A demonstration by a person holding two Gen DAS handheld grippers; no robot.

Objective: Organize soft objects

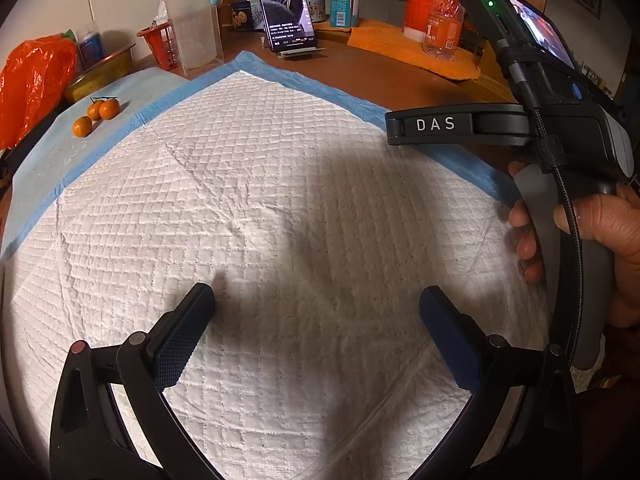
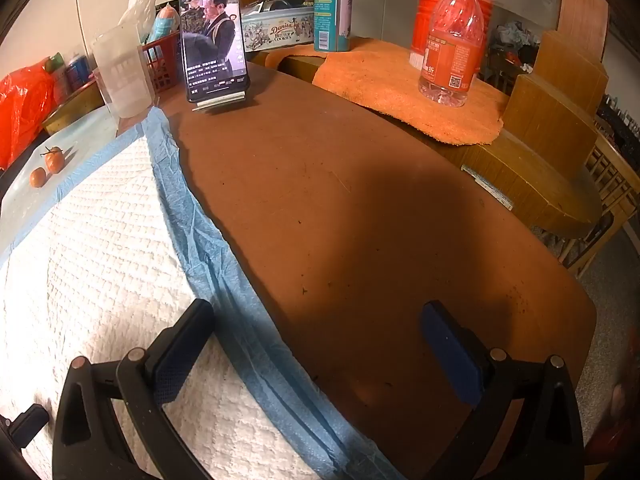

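The left gripper [image 1: 316, 304] hangs over the middle of a white quilted pad [image 1: 256, 208] with a blue border, its jaws spread wide and holding nothing. The pad lies flat on a brown tabletop [image 2: 360, 208], covering the near left part of it. The pad is creased in faint fold lines, and the gripper's shadow falls across its centre.

The right gripper [image 2: 318, 320] is also released, jaws wide apart and empty. It straddles the pad's right edge: its left finger is over the white quilting, its right finger over bare tabletop, and the blue border runs between them. In the left wrist view this gripper's body shows at the right, marked DAS, with the right hand [image 1: 592, 236] wrapped round its grey handle.

Past the pad's far left edge three small oranges [image 1: 96, 114] sit close together on a pale blue surface. Beyond them are an orange plastic bag [image 1: 32, 80], a brass bowl [image 1: 98, 74] and a red basket [image 1: 160, 44]. A phone [image 2: 214, 40] stands upright on a stand at the pad's far corner, its screen showing a video. Behind it is a cookie tin [image 2: 280, 28]. On the far right an orange cloth [image 2: 404, 92] lies on the tabletop with a plastic bottle [image 2: 450, 40] standing on it; a teal can [image 2: 332, 4] stands at the cloth's far left edge.
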